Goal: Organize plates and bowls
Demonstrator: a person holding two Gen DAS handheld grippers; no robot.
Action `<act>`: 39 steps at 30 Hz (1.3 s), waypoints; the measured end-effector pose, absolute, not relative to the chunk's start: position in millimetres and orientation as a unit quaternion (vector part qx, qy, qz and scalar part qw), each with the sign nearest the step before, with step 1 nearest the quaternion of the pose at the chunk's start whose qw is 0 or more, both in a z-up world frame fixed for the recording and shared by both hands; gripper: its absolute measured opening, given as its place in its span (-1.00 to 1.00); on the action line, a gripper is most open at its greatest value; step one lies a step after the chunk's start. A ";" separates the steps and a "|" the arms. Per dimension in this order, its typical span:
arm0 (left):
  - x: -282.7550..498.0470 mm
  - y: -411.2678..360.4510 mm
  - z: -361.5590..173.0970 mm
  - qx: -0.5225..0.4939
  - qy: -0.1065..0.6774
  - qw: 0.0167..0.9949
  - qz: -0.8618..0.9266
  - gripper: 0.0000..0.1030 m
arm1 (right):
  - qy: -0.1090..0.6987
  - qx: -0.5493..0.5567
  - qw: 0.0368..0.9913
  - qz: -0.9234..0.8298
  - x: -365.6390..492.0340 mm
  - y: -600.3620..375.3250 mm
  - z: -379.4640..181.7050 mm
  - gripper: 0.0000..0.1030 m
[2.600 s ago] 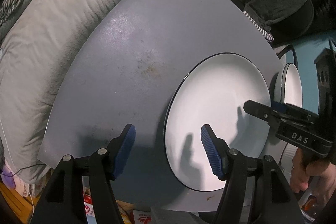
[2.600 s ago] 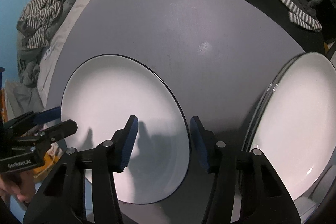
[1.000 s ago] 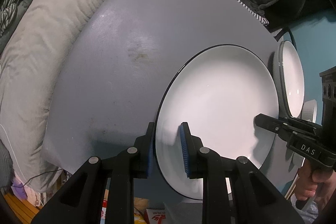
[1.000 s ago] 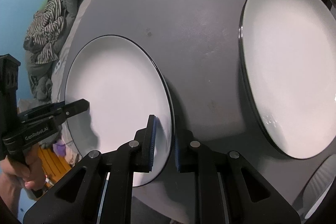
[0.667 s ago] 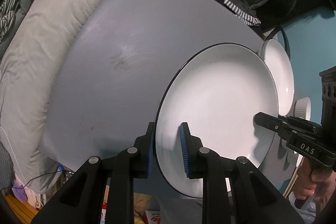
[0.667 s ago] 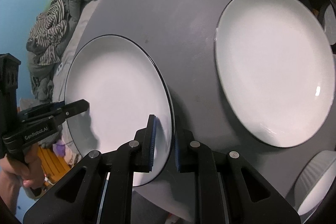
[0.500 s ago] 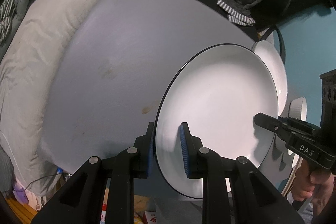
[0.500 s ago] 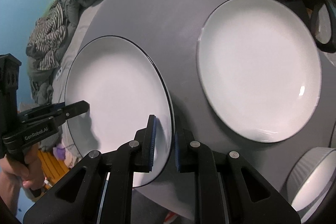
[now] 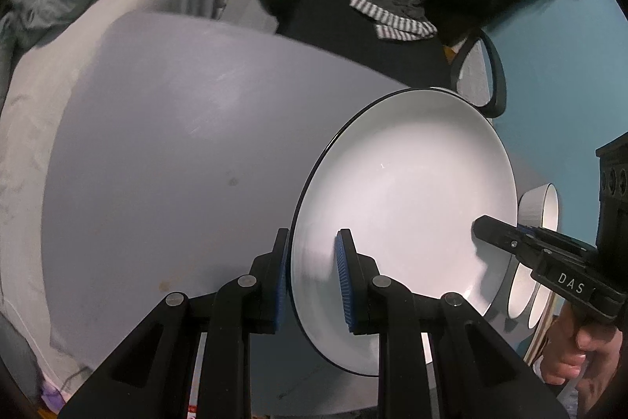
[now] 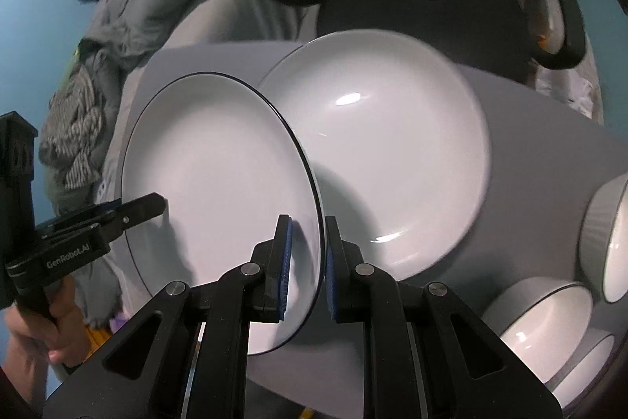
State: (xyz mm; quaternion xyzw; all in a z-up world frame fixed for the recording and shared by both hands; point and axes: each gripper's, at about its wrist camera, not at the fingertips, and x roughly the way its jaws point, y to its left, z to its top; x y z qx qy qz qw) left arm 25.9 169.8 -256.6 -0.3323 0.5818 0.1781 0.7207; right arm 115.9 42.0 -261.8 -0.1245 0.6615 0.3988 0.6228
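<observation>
Two grippers: our left gripper (image 9: pixel 312 279) and right gripper (image 10: pixel 306 268) both pinch the black-rimmed plate (image 9: pixel 408 207).
Plate: rim between the pads, body toward 12 o'clock.

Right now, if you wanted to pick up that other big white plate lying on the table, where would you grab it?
By its rim. The second plate lies flat on the grey table, so only the thin raised edge offers a pinch. Probably come low from the near side, between the bowls and the held plate.
</observation>
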 end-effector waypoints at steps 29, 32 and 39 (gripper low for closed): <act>116.1 150.0 -285.8 -0.299 0.631 0.695 0.170 -0.55 | 0.699 -0.111 0.616 0.347 188.9 12.4 -289.5 -0.68; 119.1 148.4 -287.3 -0.294 0.631 0.697 0.171 -0.52 | 0.700 -0.119 0.615 0.342 188.6 14.6 -289.5 -0.68; 124.0 139.7 -284.2 -0.267 0.628 0.712 0.163 -0.21 | 0.714 -0.124 0.602 0.336 192.6 19.2 -288.4 -0.52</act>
